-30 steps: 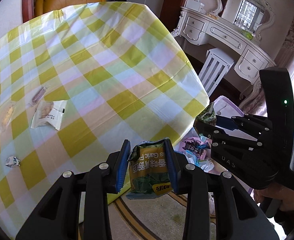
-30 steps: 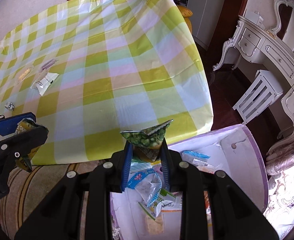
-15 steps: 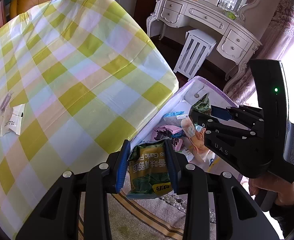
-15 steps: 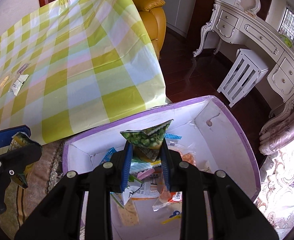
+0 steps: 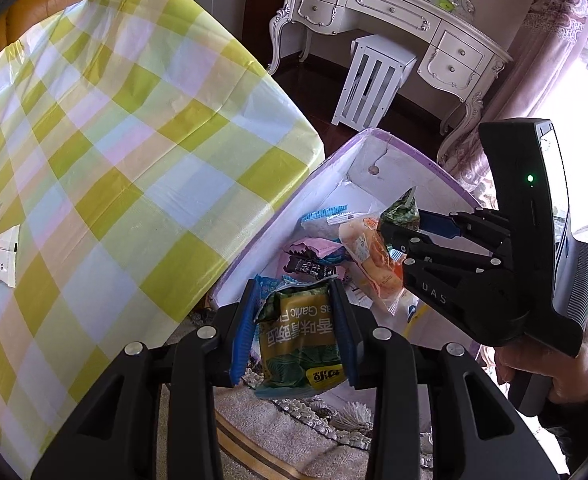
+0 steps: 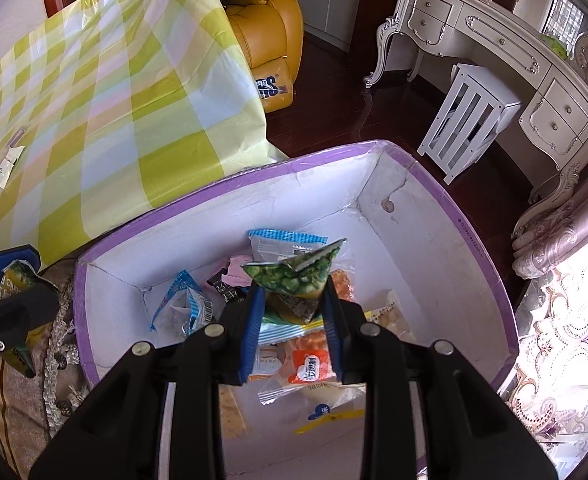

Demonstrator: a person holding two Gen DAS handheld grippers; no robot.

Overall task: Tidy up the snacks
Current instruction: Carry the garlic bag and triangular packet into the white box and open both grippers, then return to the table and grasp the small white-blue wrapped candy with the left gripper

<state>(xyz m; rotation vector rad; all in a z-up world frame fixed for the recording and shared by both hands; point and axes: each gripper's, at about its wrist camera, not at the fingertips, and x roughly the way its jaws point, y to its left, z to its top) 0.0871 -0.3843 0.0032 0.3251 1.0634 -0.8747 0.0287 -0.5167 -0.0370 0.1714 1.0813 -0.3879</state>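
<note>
My left gripper (image 5: 294, 312) is shut on a green garlic-pea snack packet (image 5: 300, 340), held over the near left edge of the purple-rimmed white box (image 5: 254, 240). My right gripper (image 6: 292, 304) is shut on a small green pea packet (image 6: 294, 272) above the middle of the box (image 6: 434, 184), which holds several wrapped snacks. The right gripper also shows in the left wrist view (image 5: 406, 220), and the left gripper shows at the left edge of the right wrist view (image 6: 14, 276).
The table with a yellow checked cloth (image 5: 114, 140) stands left of the box, with a white snack packet (image 5: 2, 264) and small sweets on it. A white stool (image 6: 470, 120), dressing table (image 6: 514, 56) and yellow armchair (image 6: 266, 32) stand behind. Carpet (image 5: 314, 432) lies below.
Both grippers have swung right from the table's edge to over the box, each still holding its packet. The right gripper now sits above the box's middle.
</note>
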